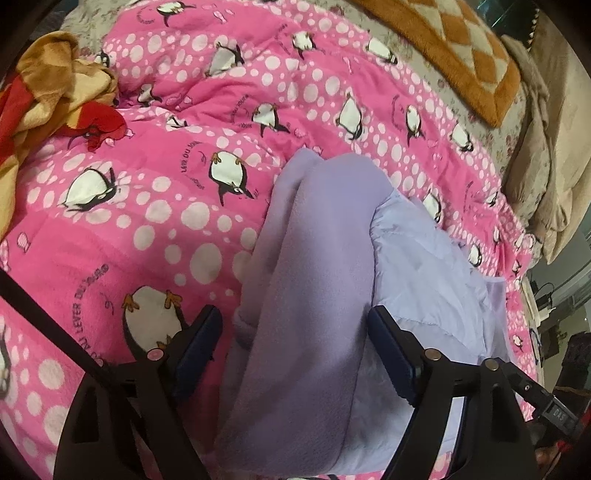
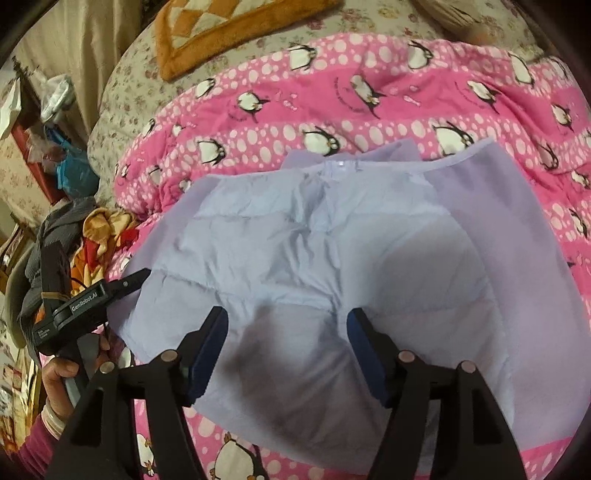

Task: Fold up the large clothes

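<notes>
one lilac padded jacket with a fleece lining lies spread on one pink fleece blanket printed with white dots and penguins, filling the centre and lower half of the right wrist view. in the left wrist view the same jacket runs up from the bottom centre as a folded roll of fleece, with the smooth quilted side to its right.

two hand-held grippers show. the right gripper, at the bottom of its own view, has its two blue-padded fingers spread wide apart above the quilted cloth; the pads press on nothing and hold nothing, though whether their tips brush the fabric cannot be told. the left gripper, at the bottom of its own view, also stands released, its two fingers set either side of the fleece roll with a gap on the left side. its black body appears again at the lower left of the right wrist view, held by one hand just beside the jacket's left edge.

further up, one crumpled orange and red blanket sits in the upper left of the left wrist view. beyond the pink blanket, one orange and cream checked cushion lies on a floral bedsheet along the top.
</notes>
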The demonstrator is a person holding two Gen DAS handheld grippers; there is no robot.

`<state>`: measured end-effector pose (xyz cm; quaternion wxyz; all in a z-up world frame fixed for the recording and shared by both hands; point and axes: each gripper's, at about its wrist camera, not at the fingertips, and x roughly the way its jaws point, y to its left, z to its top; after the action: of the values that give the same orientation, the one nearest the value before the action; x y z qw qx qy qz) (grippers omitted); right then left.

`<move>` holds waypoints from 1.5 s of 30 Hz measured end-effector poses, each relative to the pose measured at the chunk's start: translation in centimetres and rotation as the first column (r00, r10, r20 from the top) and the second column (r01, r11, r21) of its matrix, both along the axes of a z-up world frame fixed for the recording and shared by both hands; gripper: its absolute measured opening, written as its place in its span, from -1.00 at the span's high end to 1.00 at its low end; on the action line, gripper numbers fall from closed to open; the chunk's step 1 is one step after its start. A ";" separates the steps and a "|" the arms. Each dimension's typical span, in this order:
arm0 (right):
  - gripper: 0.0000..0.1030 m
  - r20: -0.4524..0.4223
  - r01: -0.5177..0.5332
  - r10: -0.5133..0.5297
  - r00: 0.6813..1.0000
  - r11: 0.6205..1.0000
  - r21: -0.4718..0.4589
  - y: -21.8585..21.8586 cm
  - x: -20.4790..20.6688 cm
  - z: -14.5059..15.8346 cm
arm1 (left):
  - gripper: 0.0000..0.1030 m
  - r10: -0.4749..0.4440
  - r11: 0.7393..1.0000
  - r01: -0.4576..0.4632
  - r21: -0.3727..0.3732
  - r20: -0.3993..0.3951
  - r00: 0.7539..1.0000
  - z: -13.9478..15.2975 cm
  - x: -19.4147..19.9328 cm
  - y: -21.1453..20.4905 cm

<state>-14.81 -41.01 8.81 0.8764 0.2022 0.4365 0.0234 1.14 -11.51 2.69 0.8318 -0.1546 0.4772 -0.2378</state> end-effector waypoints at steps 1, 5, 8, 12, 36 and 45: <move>-0.36 -0.008 0.012 -0.012 1.000 1.000 0.022 -0.5 -0.1 -0.2 | -0.08 -0.006 1.000 0.006 0.008 -0.006 1.000 0.1 0.2 -0.2; -0.36 -0.016 0.032 -0.031 0.999 0.996 0.083 -1.6 -0.2 -0.4 | -0.09 -0.087 0.995 0.089 0.055 -0.047 0.995 0.0 2.4 -2.3; -0.36 0.001 0.040 -0.040 0.999 0.997 0.067 -1.8 -0.2 0.1 | -0.18 -0.109 0.992 0.113 0.053 -0.073 0.991 -0.3 3.5 -3.3; -0.36 0.006 0.048 -0.049 0.999 0.997 0.056 -2.4 0.0 0.2 | 0.22 -0.128 0.992 0.129 -0.001 -0.112 0.985 -0.5 4.1 -3.0; 0.16 -0.072 0.120 -0.108 0.992 0.975 0.185 -5.0 0.5 -1.0 | 1.00 -0.386 0.921 0.390 -0.002 0.150 0.910 13.8 -5.9 -12.5; -0.32 -0.105 0.392 -0.425 0.899 0.676 0.624 -15.8 -4.3 -3.6 | 0.96 -0.558 0.818 0.561 -0.130 0.056 0.828 7.1 -10.2 -23.5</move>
<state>-19.11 -56.83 5.25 0.7500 0.5756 0.3249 -0.0231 -9.05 -35.04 9.81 0.7159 -0.0642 0.4771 -0.5057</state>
